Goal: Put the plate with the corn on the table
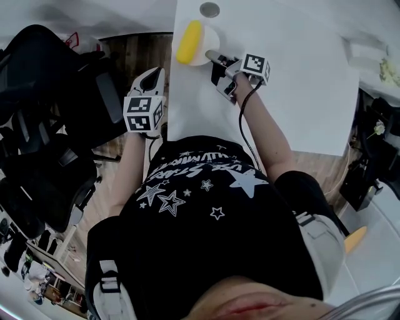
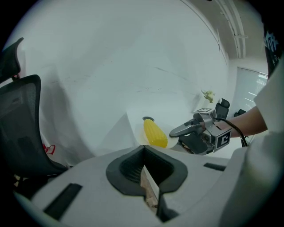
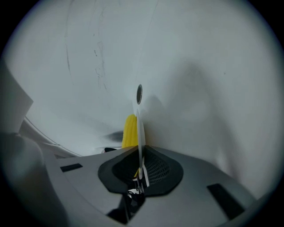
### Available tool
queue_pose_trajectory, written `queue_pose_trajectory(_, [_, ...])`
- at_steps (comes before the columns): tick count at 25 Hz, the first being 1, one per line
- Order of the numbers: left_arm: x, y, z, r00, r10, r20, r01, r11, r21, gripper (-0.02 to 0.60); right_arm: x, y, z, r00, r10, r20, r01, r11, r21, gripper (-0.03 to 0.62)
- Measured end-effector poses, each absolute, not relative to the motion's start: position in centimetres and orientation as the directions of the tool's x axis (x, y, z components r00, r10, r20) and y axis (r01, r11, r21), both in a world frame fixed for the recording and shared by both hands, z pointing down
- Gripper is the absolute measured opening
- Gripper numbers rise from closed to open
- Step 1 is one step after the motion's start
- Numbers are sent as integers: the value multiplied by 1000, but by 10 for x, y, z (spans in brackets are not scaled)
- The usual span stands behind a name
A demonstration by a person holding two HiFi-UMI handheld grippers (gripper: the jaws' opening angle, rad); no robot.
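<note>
Fingers (image 3: 156,167) of the right gripper (image 3: 140,174) are clamped on the thin white rim of the plate (image 3: 140,128), which runs edge-on between them. The yellow corn cob (image 3: 129,131) lies on the plate just past the pinch. From the head view, that right gripper (image 1: 215,59) has the plate (image 1: 210,39) by its near-right edge. The corn cob (image 1: 189,41) lies along the plate's left half. The plate is over the far left corner of the white worktop (image 1: 294,94), close to the left edge. Whether its base already touches the surface, I can't tell.

The left gripper (image 1: 152,76) hangs off the worktop's left side, away from the plate. In its own view the fingers (image 2: 153,193) are pressed together on nothing, and the plate and right gripper show well beyond them.

My read is that this is the set-down itself, and it is nearly finished. What's next calls for a level wrist so the cob doesn't roll. The plate should come flat onto the worktop, a little in from the edge. Then the fingers can spread and slide back off the rim without dragging it.

Count check:
- one plate
- one corn cob
- two grippers
- one round grey grommet (image 1: 209,9) set in the worktop beyond the plate
</note>
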State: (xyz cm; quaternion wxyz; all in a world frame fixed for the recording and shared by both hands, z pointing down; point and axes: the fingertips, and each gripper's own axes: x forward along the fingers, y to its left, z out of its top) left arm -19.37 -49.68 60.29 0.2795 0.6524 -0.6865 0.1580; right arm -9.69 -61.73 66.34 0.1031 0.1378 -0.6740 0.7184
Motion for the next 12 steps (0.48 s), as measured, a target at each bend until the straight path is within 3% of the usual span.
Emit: queue_pose_trajectory(12, [-197, -490, 603, 16, -813, 582, -980, 102, 169, 6, -97, -630, 669, -831, -85, 549, -552, 11, -834, 17])
